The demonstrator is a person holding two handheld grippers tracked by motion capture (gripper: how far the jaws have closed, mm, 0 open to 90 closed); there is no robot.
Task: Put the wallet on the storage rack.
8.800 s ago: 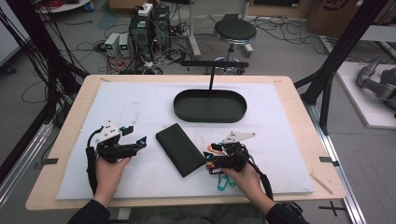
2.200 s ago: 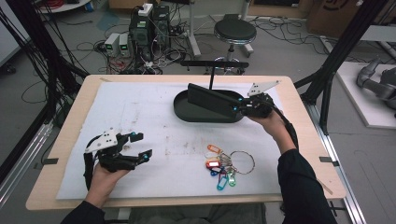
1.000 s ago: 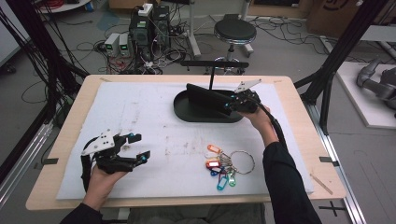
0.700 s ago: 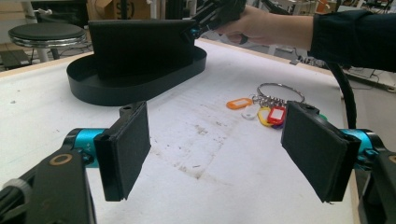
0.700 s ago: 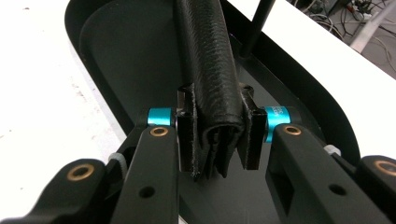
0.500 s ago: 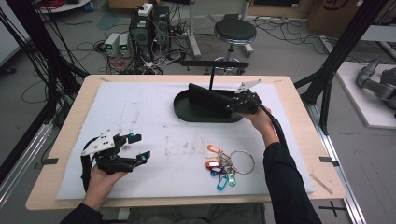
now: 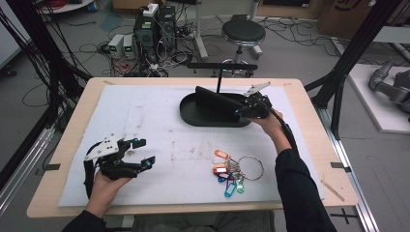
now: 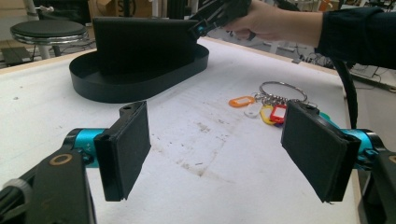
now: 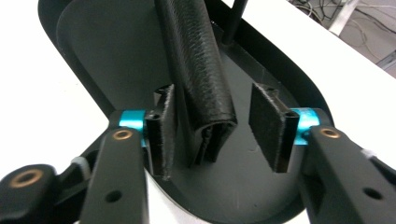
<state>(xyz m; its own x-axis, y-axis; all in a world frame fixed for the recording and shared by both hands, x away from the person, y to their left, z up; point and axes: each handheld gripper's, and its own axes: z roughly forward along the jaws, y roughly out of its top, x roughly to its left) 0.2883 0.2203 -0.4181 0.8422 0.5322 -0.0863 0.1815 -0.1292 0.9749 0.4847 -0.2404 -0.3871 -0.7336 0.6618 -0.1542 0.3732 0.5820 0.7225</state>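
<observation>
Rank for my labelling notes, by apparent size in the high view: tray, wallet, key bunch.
1. Tray, clearly largest.
2. Wallet and key bunch look close. The wallet stands tilted in the tray, foreshortened, so I won't rank these two.

The person's left hand (image 7: 104,186) held the black two-jaw left tool (image 7: 140,152) low at the near left, jaws spread wide. The dark-sleeved right arm (image 7: 297,193) reached forward, its right tool (image 7: 239,112) with jaws parted.
</observation>
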